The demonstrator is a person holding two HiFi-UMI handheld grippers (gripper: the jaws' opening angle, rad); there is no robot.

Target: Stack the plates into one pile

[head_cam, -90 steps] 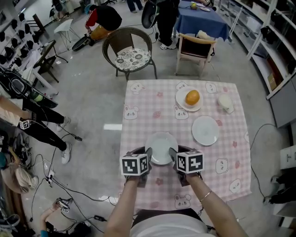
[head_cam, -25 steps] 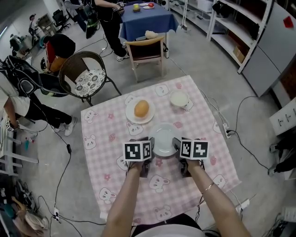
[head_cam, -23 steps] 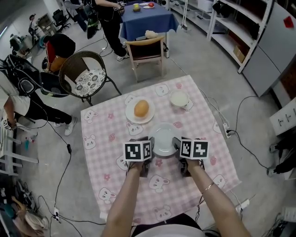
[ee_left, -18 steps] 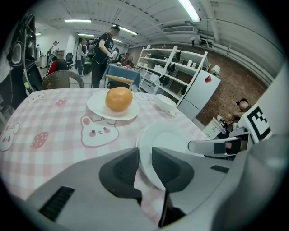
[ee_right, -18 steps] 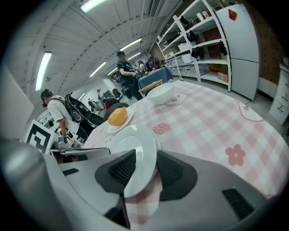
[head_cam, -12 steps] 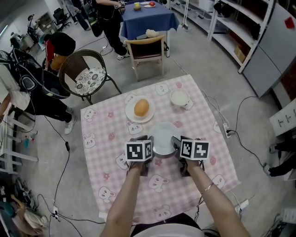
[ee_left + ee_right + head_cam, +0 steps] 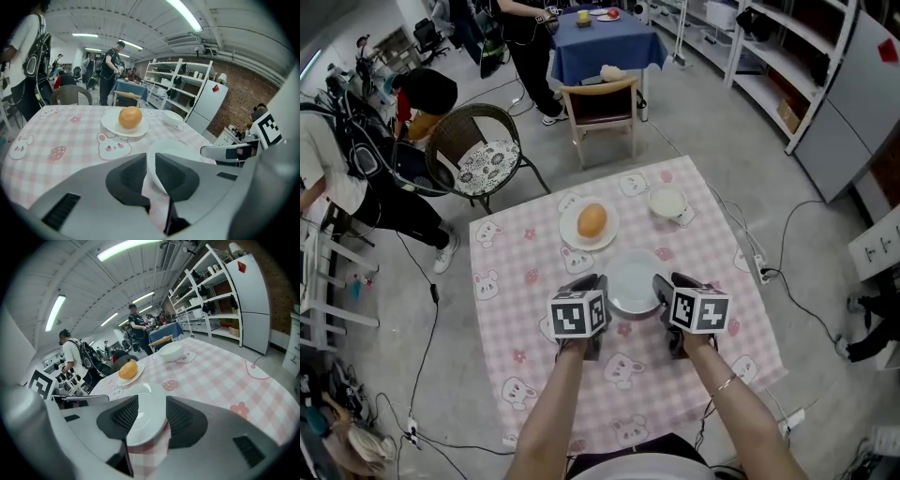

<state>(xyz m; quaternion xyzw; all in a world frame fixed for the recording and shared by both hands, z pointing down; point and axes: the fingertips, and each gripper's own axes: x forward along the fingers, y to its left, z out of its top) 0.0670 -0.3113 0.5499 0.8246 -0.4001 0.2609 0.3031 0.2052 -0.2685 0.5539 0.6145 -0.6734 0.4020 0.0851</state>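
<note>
Floor [image 7: 694, 131]: grey concrete, with loose cables [image 7: 432, 295] trailing at the left. Surface [image 7: 511, 314]: square, under a pink checked cloth printed with rabbits. Beyond it stand a round wicker chair [image 7: 483, 155] with a patterned cushion, a wooden chair [image 7: 602, 101] and a table under a blue cloth [image 7: 605, 39]. Open metal shelving [image 7: 787, 56] lines the right side. A white refrigerator [image 7: 253, 301] stands beside it, near a brick wall [image 7: 243, 93]. Ceiling [image 7: 108, 282]: white, lit by fluorescent tubes [image 7: 183, 14]. Several persons [image 7: 110, 61] stand at the far end.

your left gripper [image 7: 598, 283] and right gripper [image 7: 665, 281] flank the white plate [image 7: 634, 283], tips at its rim. left jaws just closing, right jaws just opening. beyond, on the pink checked table [image 7: 514, 314]: an orange [image 7: 592, 219] on a second plate [image 7: 578, 234], and a bowl [image 7: 667, 201].
</note>
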